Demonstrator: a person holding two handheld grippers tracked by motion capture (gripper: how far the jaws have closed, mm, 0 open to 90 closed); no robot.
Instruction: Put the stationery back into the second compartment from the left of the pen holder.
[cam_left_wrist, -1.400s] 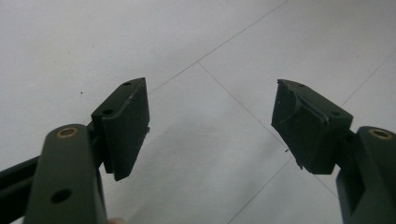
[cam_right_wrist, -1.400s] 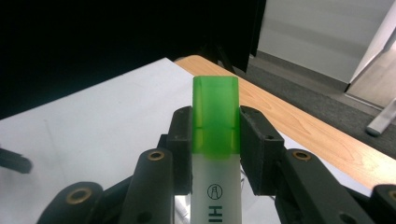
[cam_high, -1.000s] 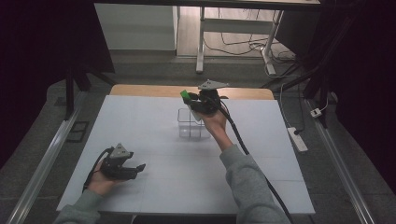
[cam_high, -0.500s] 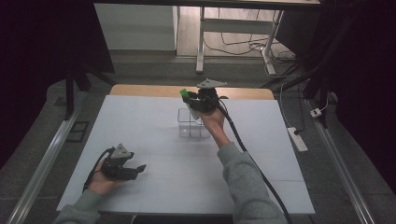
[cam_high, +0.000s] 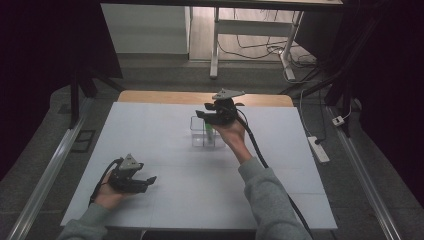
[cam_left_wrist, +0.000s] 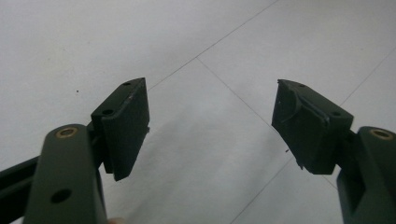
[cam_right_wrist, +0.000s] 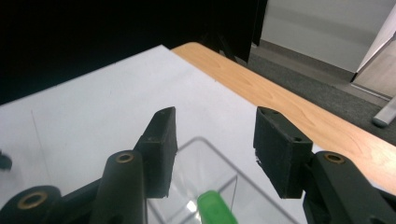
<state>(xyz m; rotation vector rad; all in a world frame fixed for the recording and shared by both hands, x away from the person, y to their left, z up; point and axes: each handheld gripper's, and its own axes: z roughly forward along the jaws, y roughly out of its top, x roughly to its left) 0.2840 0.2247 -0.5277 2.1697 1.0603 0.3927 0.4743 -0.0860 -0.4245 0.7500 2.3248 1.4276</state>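
Your right gripper (cam_high: 202, 114) hangs above the clear box (cam_high: 202, 134) at mid-table, jaws apart with nothing between them. The green item (cam_right_wrist: 215, 208) stands inside the clear box, in one of its compartments (can't tell which from the right gripper view, but it sits directly below the jaws). So the drop looks done: green item is in, and you've let go. Your left gripper (cam_high: 145, 181) is idle near the front-left of the white table (cam_high: 300, 170), jaws wide apart, empty, just bare surface ahead of it. No other loose pieces visible on the table. My read: what's left is pulling the right gripper clear of the box.
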